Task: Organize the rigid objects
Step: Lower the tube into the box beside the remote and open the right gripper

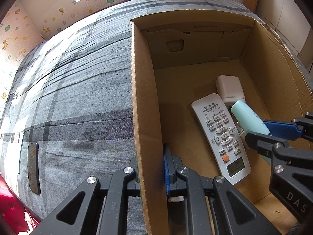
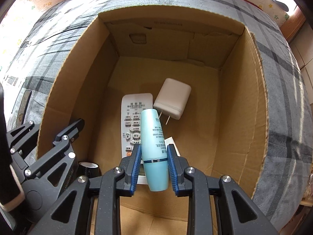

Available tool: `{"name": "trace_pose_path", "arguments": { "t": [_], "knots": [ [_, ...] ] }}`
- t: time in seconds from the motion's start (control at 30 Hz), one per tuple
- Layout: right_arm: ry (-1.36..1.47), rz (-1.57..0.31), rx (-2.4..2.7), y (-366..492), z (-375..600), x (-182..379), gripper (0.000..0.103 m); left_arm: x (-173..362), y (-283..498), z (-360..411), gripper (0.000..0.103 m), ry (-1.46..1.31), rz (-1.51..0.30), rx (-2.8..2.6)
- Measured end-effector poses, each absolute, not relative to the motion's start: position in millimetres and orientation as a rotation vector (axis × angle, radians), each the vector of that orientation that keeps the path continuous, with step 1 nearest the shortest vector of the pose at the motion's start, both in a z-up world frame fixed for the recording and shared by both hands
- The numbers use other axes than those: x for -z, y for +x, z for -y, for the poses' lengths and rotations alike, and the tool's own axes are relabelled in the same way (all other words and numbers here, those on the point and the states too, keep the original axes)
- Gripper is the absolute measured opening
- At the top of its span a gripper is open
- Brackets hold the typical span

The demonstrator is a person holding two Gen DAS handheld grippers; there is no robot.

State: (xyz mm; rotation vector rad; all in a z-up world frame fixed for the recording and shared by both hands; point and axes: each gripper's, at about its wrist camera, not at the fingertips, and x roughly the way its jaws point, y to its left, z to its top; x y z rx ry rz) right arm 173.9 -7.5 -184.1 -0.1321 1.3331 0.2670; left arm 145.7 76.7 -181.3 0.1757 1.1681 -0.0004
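right gripper clamps the teal bottle over the remote, ready to drop; left gripper pinches the cardboard box wall, steadying it.

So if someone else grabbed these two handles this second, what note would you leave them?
Right claw: shut on the pale turquoise plastic bottle, held over the open brown cardboard box.
Left claw: clamped on the box's left wall, steadying it.
Already in the box: white remote control and white plug-in charger, side by side on the floor.
Left: release the bottle inside. A dark flat phone-like object lies on the grey plaid bedcover outside, possibly next.
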Motion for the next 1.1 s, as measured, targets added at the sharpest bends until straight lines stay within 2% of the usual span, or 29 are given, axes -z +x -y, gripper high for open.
{"name": "trace_pose_path", "arguments": {
  "t": [0.4,0.63,0.87,1.1],
  "knots": [
    [-0.124,-1.354,-0.272,179,8,192,0.029,182,146,-78,0.014,0.179,-1.168,0.0],
    [-0.123,-1.313,-0.269,180,9,178,0.038,182,145,-78,0.014,0.18,-1.168,-0.002],
    [-0.114,-1.27,-0.27,180,13,160,0.039,182,144,-76,0.014,0.182,-1.167,-0.003],
    [-0.13,-1.244,-0.254,176,18,147,0.047,182,144,-76,0.014,0.184,-1.167,-0.005]
  ]
}}
